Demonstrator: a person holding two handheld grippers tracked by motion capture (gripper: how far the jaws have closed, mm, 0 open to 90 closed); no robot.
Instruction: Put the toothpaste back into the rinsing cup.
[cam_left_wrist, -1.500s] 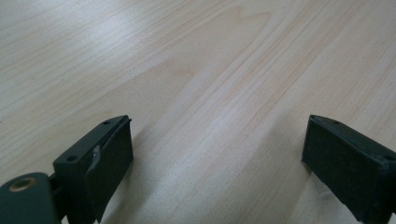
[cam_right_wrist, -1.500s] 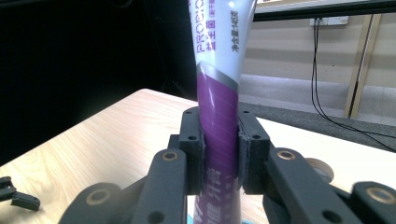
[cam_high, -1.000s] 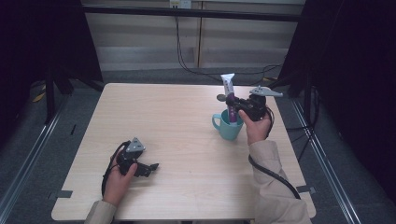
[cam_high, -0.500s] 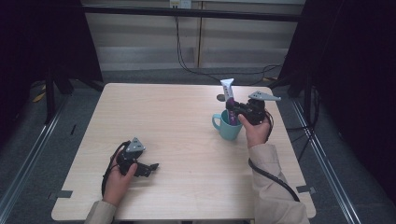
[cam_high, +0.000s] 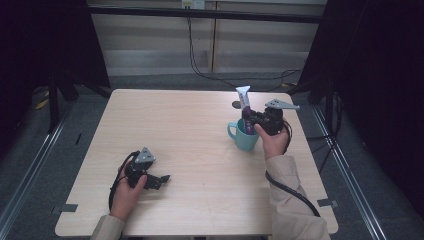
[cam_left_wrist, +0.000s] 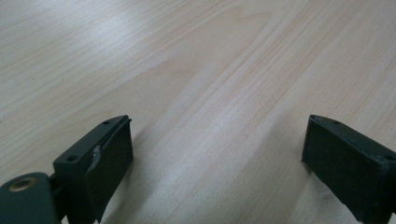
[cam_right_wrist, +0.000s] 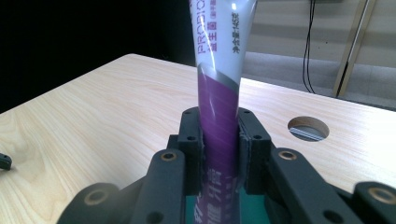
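Pale wood made the table (cam_high: 200, 145), which stood before a dark curtain and a light wall with some cables hanging down. At the left side, near the front edge, the left gripper (cam_high: 156, 180) rested low on the wood in the person's left hand (cam_high: 125, 196), and in the left gripper view its jaws stood wide apart with nothing between them except bare wood. Far to the right, well apart from it, a teal mug (cam_high: 245, 136) stood upright with its handle to the left. The right gripper (cam_right_wrist: 219, 135) was directly above this mug, and its jaws were closed on a toothpaste tube (cam_right_wrist: 220, 79), white on top and purple lower. The long axis of the tube was almost vertical, with the flat crimped end up and the lower end going down into the mouth of the mug. I judged that the next move depended on this line: the tube was straight over the mug, so only the right hand (cam_high: 274, 144) was near enough to act.
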